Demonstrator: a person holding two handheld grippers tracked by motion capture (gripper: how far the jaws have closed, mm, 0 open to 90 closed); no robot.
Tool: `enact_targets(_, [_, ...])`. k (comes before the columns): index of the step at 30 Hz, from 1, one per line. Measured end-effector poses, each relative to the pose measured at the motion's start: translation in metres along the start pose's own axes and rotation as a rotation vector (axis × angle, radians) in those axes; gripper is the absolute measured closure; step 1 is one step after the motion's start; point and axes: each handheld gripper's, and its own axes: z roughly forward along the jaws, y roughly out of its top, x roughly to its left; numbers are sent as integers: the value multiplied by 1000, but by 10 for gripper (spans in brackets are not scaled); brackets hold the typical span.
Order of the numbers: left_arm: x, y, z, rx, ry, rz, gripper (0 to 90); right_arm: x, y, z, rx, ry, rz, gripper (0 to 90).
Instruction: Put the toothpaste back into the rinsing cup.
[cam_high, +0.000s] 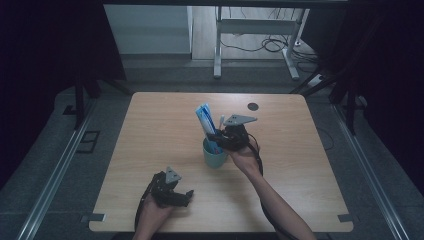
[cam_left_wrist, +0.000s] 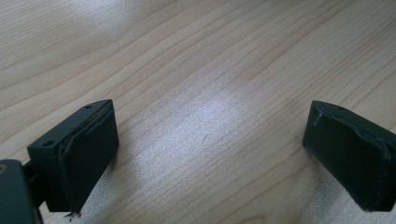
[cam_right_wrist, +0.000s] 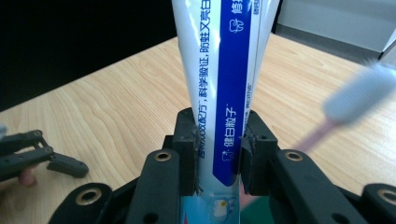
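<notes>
Toothpaste tube stands upright, clamped by the right gripper, apparently over the cup; left gripper rests open, empty, nearer left.

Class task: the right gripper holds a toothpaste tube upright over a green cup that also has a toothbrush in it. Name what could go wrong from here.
1. The right gripper pinches the toothpaste tube low down, so the tall upper part may lean or slip sideways.
2. The toothbrush stands close beside the tube; a nudge might knock it out.
3. The cup stands free on the table, and the left gripper rests open, apart from it, so a push could tip it.
</notes>
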Motion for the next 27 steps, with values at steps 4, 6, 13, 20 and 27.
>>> enact_targets(4, [0, 0, 0, 0, 0, 0, 36, -1, -5, 3, 1, -1, 10, 709])
enact_targets(6, [0, 0, 0, 0, 0, 1, 36, -1, -6, 4, 0, 1, 18, 707])
enact_targets(13, [0, 0, 0, 0, 0, 0, 36, -1, -8, 6, 9, 2, 25, 699])
enact_targets(20, [0, 0, 0, 1, 0, 1, 36, -1, -18, 11, 53, -4, 28, 687])
enact_targets(27, [0, 0, 0, 1, 0, 1, 36, -5, -20, 9, 44, -1, 57, 681])
